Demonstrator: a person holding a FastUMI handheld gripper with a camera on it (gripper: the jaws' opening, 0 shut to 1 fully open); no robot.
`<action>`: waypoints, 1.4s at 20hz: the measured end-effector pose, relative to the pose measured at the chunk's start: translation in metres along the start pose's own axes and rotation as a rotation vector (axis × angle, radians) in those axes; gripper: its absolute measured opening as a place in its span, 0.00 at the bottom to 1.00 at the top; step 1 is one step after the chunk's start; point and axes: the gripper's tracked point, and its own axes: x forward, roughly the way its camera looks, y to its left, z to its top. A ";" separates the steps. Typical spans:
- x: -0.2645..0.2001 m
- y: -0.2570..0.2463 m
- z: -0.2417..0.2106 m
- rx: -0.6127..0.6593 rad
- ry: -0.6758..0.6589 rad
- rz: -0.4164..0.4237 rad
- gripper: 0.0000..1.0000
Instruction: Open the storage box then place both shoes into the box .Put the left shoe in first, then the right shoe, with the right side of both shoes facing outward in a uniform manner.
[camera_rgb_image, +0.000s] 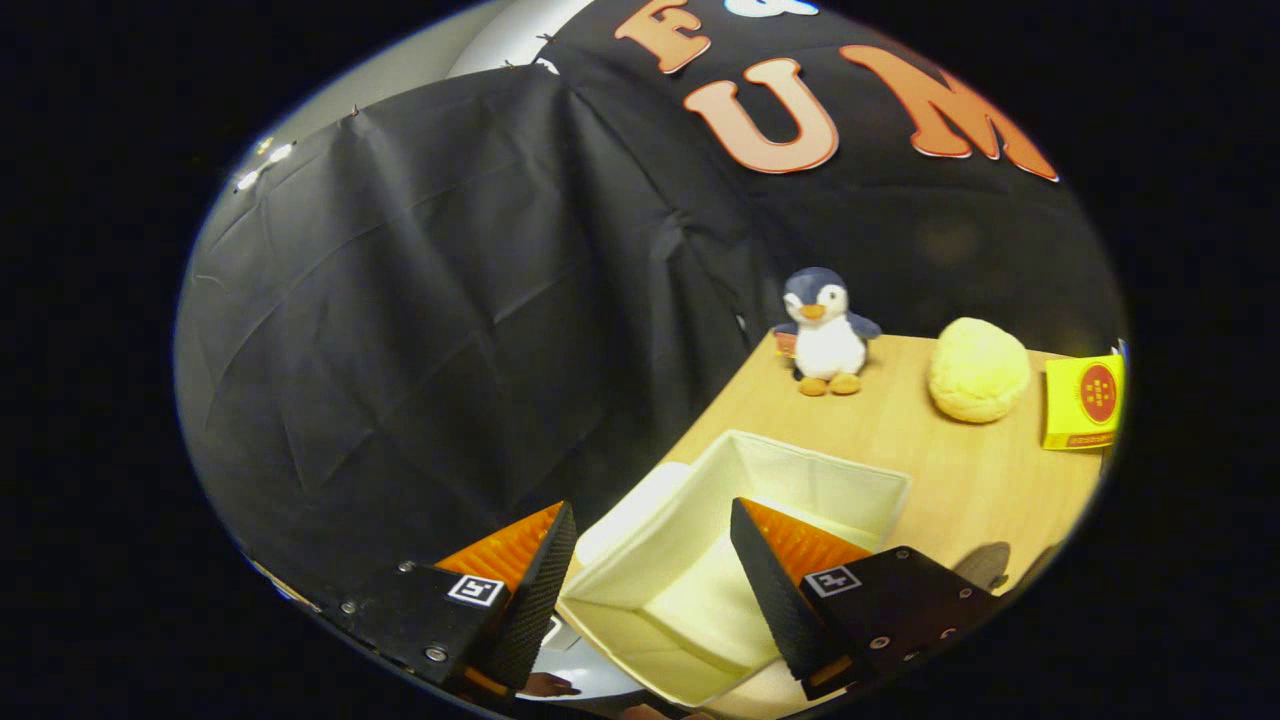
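The cream fabric storage box stands open on the wooden table, its inside bare as far as I can see. My gripper hovers above its near-left corner, open, with nothing between the fingers. The left finger is over the box's left wall and the right finger is over the box's interior. A pale rounded thing lies just outside the box's left wall; I cannot tell what it is.
Beyond the box, a plush penguin stands at the table's back edge, a yellow fluffy ball to its right, then a yellow packet. Black cloth wall hangs to the left. A white surface lies below the box's near corner.
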 end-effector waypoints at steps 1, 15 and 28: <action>-0.006 -0.016 -0.010 0.015 0.003 -0.039 0.93; -0.116 -0.228 -0.137 0.060 0.132 -0.606 0.93; -0.074 -0.291 -0.188 0.096 0.200 -0.668 0.70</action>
